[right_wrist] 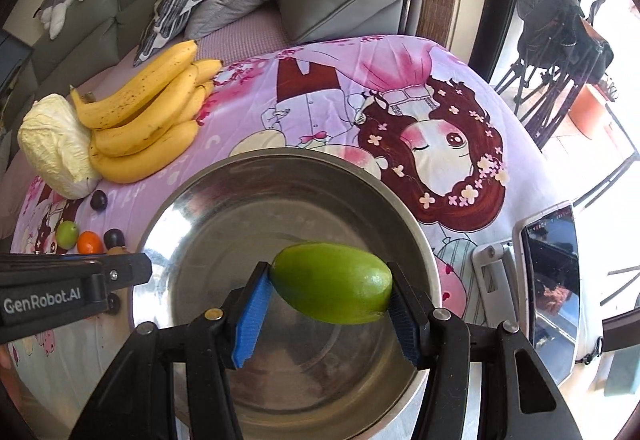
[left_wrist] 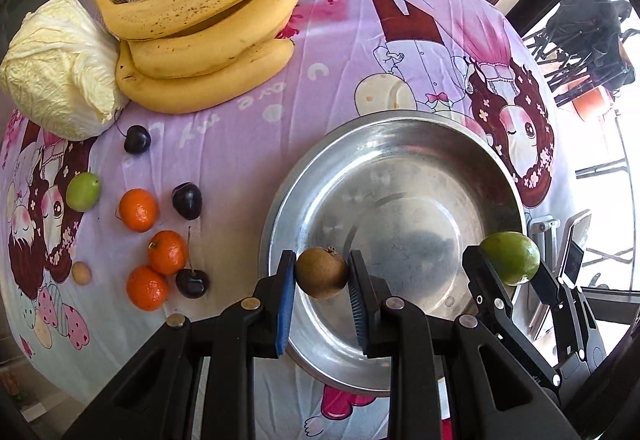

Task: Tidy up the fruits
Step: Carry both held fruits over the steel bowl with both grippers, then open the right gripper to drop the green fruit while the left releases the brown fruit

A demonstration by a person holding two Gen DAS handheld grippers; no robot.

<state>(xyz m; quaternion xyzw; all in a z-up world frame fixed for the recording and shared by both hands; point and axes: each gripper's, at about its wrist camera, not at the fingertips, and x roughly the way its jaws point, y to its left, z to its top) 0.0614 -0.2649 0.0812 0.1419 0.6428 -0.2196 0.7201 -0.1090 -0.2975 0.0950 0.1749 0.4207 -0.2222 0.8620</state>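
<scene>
Fruit count from my left wrist feed: four yellow speckled bananas (left_wrist: pixel 200 36) in one bunch, three small orange tangerines (left_wrist: pixel 138 210), three dark cherries (left_wrist: pixel 137 139), one small green round fruit (left_wrist: pixel 83 191) and one tiny tan fruit (left_wrist: pixel 81 273), all on the pink cartoon-print cloth (left_wrist: pixel 224 160) covering the table. One pale leafy cabbage (left_wrist: pixel 60 68) touches the bunch's stem end. My left tongs (left_wrist: pixel 322 274) are clamped on a brown fuzzy kiwi (left_wrist: pixel 321 272) above the near-left rim of the single round steel basin (left_wrist: pixel 400 200). My right tongs (right_wrist: pixel 332 286) grip a green oval mango (right_wrist: pixel 332 283) over the basin's middle. The fourth banana is mostly hidden behind the others.
</scene>
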